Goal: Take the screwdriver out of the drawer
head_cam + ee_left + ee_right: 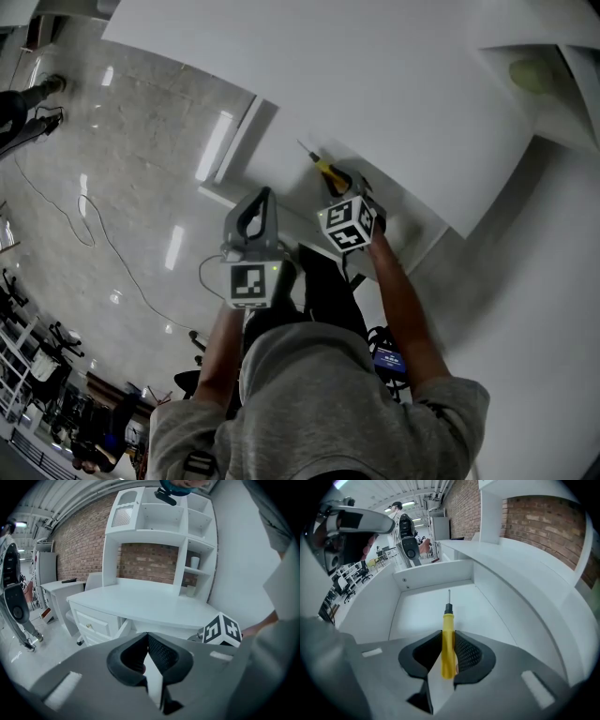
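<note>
Right gripper is pinching screwdriver between fingers, in drawer; lift-out remaining. Left gripper fingers pressing together, empty.

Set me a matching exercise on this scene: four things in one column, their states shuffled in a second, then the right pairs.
Column one
1. yellow-handled screwdriver with a black collar and thin metal tip
2. left gripper
3. right gripper
4. white drawer

Column two
a. pulled open
b. fingers together, nothing between them
c. held by its handle, tip pointing out over the drawer's floor
d. fingers shut on a yellow handle

Pairs: 1-c, 2-b, 3-d, 4-a
</note>
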`<state>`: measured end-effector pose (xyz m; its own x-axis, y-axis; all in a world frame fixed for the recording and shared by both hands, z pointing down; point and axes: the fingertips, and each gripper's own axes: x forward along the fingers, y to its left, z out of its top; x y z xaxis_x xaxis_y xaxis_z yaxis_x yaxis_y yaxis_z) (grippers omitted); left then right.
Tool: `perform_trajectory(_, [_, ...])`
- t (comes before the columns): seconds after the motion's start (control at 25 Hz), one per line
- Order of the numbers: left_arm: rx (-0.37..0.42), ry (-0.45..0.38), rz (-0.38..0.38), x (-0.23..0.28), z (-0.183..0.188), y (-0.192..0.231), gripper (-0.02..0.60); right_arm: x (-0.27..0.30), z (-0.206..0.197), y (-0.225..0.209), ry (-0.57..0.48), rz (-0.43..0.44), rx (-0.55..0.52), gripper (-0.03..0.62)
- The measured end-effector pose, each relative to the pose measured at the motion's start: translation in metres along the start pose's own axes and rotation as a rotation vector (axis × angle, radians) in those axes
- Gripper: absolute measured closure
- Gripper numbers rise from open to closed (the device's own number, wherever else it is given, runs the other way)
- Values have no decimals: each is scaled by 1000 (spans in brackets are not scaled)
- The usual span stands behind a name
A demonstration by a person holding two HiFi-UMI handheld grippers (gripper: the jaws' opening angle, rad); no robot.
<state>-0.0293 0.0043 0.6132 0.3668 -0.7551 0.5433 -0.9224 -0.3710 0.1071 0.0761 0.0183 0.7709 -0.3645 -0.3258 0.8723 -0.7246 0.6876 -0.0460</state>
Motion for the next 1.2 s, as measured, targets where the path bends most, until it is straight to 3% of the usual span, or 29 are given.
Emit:
perform_trajectory(0.32, [15, -56, 14, -24, 33, -2, 569, -48, 27, 6, -67, -33, -11, 508])
perform_trajectory(0.52, [63, -94, 15, -42, 55, -6, 569, -81, 45, 8, -112, -52, -18, 508])
perform_trajectory(0.84, [94, -159, 34, -82, 111, -4, 569, -157, 92, 6, -204, -112, -8, 508])
perform_trajectory(1.2, [121, -238, 51, -111, 140, -17, 569, -210, 124, 3, -317, -165, -8, 508])
